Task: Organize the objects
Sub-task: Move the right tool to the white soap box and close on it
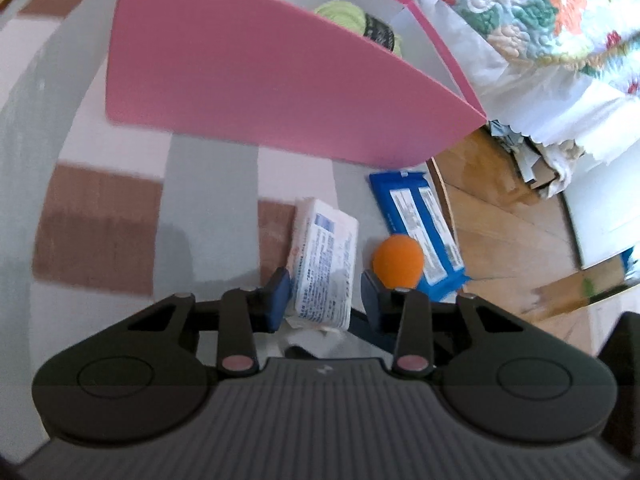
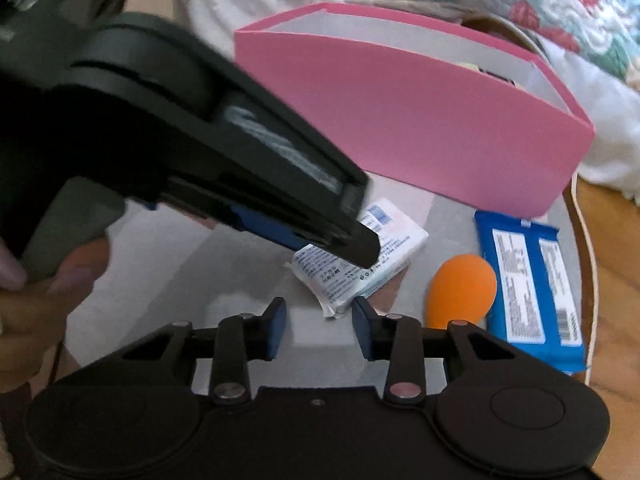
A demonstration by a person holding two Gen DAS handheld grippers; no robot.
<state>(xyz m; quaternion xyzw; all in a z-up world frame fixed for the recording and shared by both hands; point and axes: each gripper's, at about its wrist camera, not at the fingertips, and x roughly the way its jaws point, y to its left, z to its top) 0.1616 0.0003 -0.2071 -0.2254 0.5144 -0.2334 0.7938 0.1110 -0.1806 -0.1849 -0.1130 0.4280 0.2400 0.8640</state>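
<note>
Left gripper [image 1: 325, 300]: the white tissue pack [image 1: 326, 264] stands between its blue pads [image 1: 276, 300]. The left pad touches the pack's edge; a narrow gap shows at the right pad, so a firm grasp cannot be confirmed. The body is angled down toward the striped mat [image 1: 100, 216].

Right gripper [image 2: 320, 330]: jaws drawn in, nothing between the pads. The corner of the tissue pack [image 2: 394, 248] lies just beyond the right fingertip [image 2: 364, 312]. The left gripper's body crosses this view from upper left, its tip [image 2: 362, 246] over the pack. A person's hand [image 2: 36, 300] grips its handle at the left edge.

Just right of the pack lies an orange sponge [image 1: 398, 260], beside the left gripper's right finger. Beyond it is a blue wipes packet [image 1: 420, 228], at the mat's edge.

Farther off stands a pink box [image 1: 280, 76], open-topped, with a green yarn ball [image 1: 352, 20] inside. Behind it hangs a floral quilt [image 1: 540, 12].
</note>
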